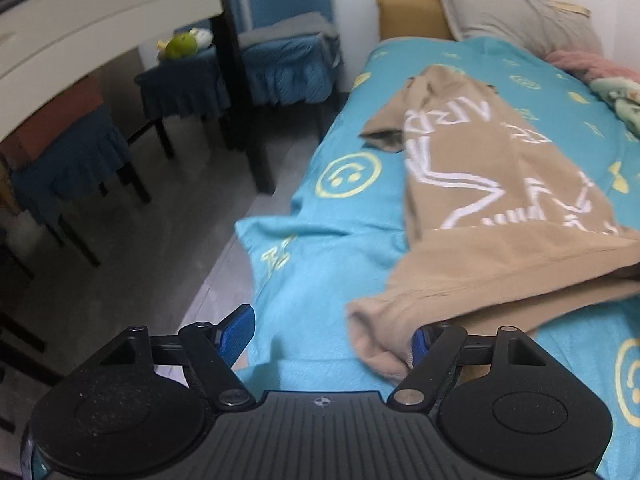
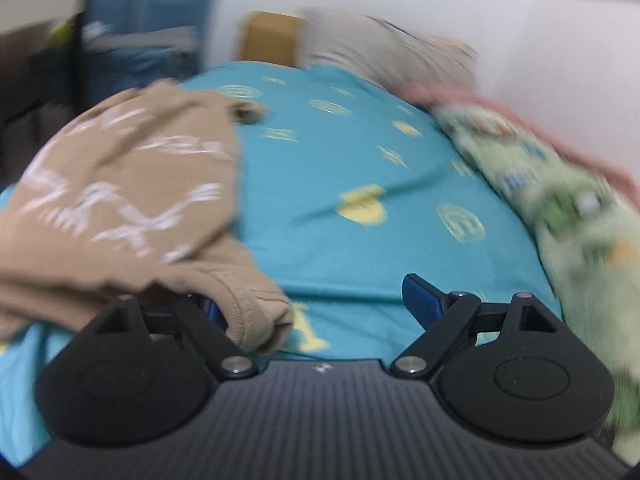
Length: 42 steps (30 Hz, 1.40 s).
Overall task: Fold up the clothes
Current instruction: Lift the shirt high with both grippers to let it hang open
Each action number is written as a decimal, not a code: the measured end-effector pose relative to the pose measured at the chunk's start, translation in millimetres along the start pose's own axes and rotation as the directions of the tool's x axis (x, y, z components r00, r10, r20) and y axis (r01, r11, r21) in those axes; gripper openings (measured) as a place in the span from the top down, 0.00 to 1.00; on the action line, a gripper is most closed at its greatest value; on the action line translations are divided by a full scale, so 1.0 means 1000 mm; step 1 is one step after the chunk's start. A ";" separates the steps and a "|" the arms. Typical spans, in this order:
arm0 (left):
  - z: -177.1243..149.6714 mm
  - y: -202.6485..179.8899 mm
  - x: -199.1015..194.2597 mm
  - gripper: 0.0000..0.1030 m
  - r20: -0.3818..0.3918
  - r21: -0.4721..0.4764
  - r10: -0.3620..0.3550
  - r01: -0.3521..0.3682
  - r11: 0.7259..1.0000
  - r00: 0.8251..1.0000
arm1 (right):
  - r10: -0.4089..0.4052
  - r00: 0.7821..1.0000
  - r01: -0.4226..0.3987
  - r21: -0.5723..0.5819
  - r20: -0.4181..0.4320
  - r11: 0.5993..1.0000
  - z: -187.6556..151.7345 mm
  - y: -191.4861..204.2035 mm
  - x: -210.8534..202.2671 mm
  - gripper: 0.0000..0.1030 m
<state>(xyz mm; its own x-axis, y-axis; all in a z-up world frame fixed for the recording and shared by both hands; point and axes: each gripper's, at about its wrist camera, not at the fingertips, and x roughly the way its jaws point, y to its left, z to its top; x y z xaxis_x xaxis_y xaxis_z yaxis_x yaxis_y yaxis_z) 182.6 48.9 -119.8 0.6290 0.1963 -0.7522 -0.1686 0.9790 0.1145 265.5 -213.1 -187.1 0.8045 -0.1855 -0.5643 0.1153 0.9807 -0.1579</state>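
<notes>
On the bed (image 1: 320,240), which is covered with a turquoise sheet printed with yellow smiley faces, a tan garment (image 1: 492,200) with white lettering is spread in loose folds. From the left wrist view, the garment is seen lying across the middle of the bed, its near hem bunched and rolled just ahead of the left tool (image 1: 332,336). The left tool's jaws are held wide apart; one blue pad (image 1: 236,336) is seen over the edge of the sheet near the floor, while the other pad is partly hidden behind the rolled tan edge. Nothing is clamped between them, though the cloth touches or overlaps the inner side of one finger.

From the right wrist view, which is blurred, the same garment (image 2: 120,200) is seen to the left, and its ribbed hem is draped over one finger of the right tool (image 2: 316,304). The right tool's jaws are likewise held wide, with the other blue pad (image 2: 420,296) standing free above bare sheet. No cloth is pinched.

At the head of the bed a grey pillow (image 1: 516,16) is propped against a yellow headboard (image 1: 412,12), and a green patterned blanket (image 2: 560,208) is heaped along the wall side. Beside the bed, chairs with blue skirted covers (image 1: 288,60) are seen on a grey floor.
</notes>
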 end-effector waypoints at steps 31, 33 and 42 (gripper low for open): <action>0.150 0.081 -0.434 0.14 0.816 -0.187 0.023 0.227 0.956 0.578 | -0.053 0.699 -0.182 0.249 0.713 0.951 0.200 -0.109 -0.368 0.16; 0.152 0.082 -0.469 0.14 0.824 -0.167 0.010 0.227 0.960 0.566 | -0.048 0.699 -0.215 0.274 0.714 0.937 0.204 -0.120 -0.394 0.16; 0.162 0.082 -0.591 0.14 0.865 -0.140 -0.006 0.253 0.957 0.502 | -0.061 0.618 -0.255 0.273 0.784 0.928 0.219 -0.146 -0.478 0.15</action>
<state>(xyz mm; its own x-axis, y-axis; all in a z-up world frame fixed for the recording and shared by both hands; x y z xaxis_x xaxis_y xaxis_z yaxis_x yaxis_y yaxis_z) -79.9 22.0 439.0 0.9731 0.1401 0.1829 -0.1087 0.9791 -0.1717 -8.2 -254.1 283.1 0.9468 -0.1257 0.2963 0.0608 0.9739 0.2188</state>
